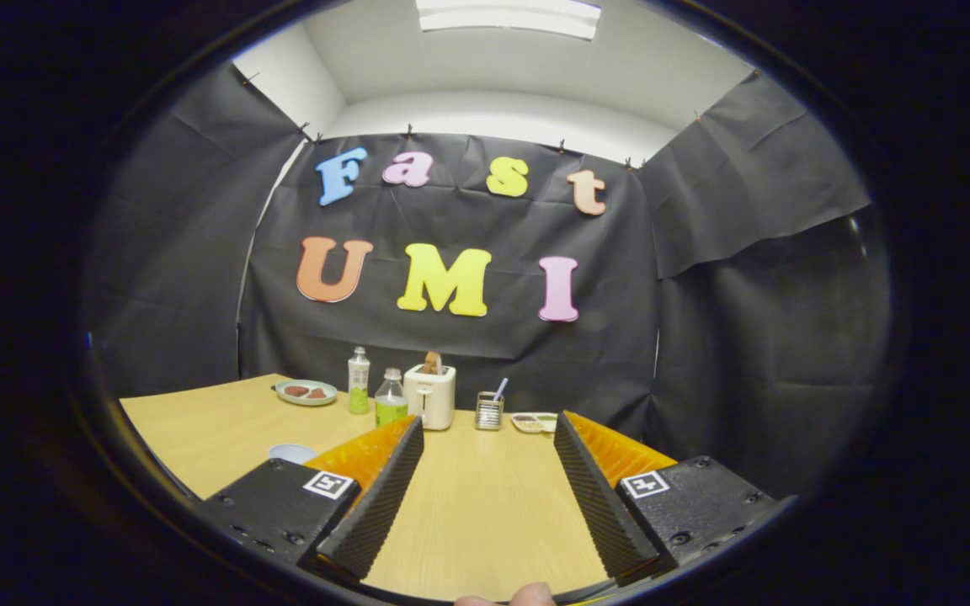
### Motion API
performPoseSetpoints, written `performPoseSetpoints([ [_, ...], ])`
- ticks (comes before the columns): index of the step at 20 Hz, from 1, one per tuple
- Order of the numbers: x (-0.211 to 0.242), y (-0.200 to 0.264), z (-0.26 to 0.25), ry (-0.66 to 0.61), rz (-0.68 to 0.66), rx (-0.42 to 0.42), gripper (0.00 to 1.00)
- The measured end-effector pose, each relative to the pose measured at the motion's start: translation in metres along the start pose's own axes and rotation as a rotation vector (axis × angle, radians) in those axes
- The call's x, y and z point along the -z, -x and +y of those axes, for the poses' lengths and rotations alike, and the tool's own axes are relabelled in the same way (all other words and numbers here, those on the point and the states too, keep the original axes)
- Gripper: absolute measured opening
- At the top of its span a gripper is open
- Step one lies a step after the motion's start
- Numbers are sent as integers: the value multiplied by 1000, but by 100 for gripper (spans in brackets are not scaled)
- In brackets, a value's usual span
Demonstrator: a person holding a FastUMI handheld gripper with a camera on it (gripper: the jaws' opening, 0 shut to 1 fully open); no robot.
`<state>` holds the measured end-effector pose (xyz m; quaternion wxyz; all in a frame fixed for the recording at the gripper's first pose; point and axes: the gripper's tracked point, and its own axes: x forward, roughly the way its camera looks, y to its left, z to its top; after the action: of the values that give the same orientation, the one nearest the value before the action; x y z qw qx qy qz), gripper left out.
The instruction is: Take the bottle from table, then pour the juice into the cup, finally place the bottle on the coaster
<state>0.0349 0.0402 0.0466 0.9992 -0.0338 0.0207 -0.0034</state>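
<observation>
Fingertip (530, 595) at near edge; gripper (489, 425) spread wide, ribbed fingers (380, 497) empty over pale wood-grain table (485, 505). Beyond them, two clear plastic bottles of green juice: short one (391, 398), tall one (358, 381). White toaster (430, 396) beside. White cup (291, 453) left of fingers. Black-draped booth.

Wooden table (224, 421), black cloth wall (451, 353) (ceiling light (508, 15))

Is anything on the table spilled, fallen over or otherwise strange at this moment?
Nothing stands out. The two bottles, the toaster and the small metal holder all stand upright at the table's far edge, with no spill visible. The gripper is open, with bare table between its fingers.
</observation>
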Motion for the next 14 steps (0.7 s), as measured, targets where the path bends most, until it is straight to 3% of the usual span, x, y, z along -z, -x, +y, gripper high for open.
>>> performPoseSetpoints([
  [14,11,-9,-3,46,-11,45,100],
])
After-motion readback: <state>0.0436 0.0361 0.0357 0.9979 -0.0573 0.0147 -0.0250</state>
